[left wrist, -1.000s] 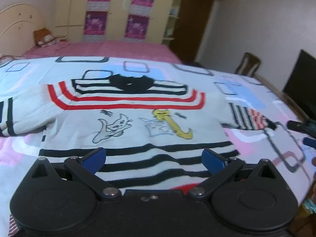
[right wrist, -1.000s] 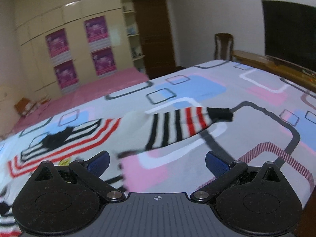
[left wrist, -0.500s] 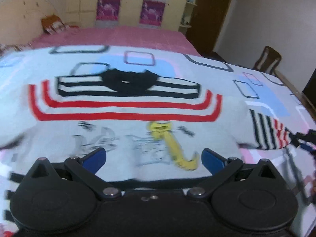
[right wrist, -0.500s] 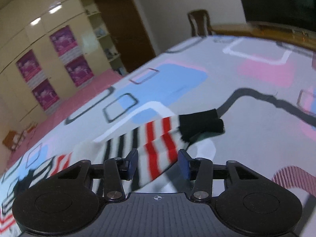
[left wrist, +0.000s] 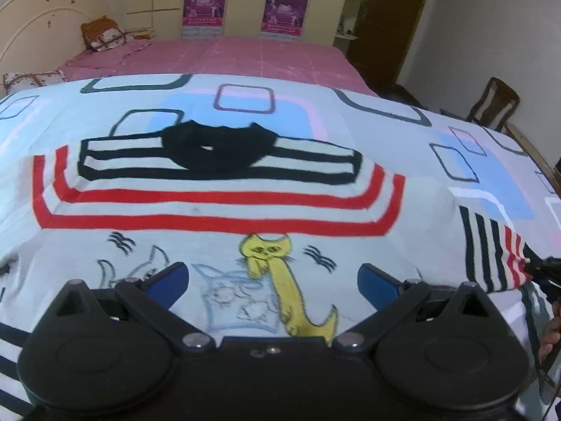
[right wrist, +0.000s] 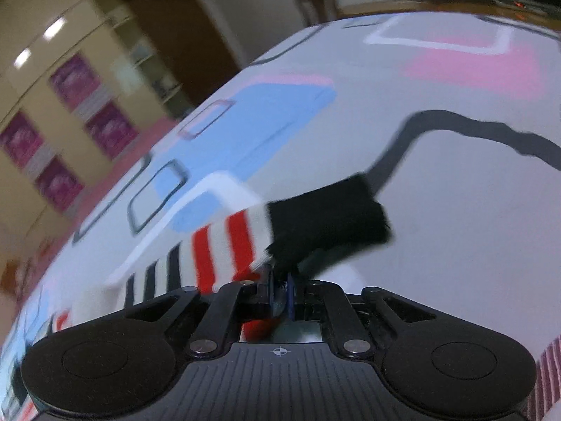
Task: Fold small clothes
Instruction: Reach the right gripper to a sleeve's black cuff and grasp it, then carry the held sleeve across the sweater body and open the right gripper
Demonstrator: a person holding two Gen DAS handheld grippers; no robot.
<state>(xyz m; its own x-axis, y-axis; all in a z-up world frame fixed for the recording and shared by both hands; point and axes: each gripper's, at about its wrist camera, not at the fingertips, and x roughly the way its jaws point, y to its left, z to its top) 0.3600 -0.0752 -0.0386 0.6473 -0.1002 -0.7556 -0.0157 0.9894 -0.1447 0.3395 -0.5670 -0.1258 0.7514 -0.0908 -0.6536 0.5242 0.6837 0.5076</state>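
Spread flat, front up, on a patterned bedspread: a child's white sweater with black collar toward 12 o'clock, black stripes below it, two red bands across the chest, and a yellow cat drawing beside pale outlined cats lower down. Filling most of the left wrist view from 9 to 3 o'clock.

Hovering over the lower chest at 6 o'clock: left gripper, jaws spread wide, blue pads clear of each other, the cat drawings between them, nothing pinched.

Running off toward 3 o'clock: the sweater's right sleeve, black bars, then red bars, ending in a black cuff. At its end, in the left wrist view, the tip of the other tool at the frame edge, with part of a person's hand below it at 4 o'clock.

In the right wrist view: right gripper, jaws brought together, clamped on the sleeve's near edge where red stripes meet cuff; cloth bunched between the pads, cuff jutting past the tips toward 1 o'clock. Blurred picture.

Beyond the bedspread toward 12 o'clock: pink sheet, cream wardrobe with purple posters, headboard at 10 o'clock, wooden chair at 2 o'clock.
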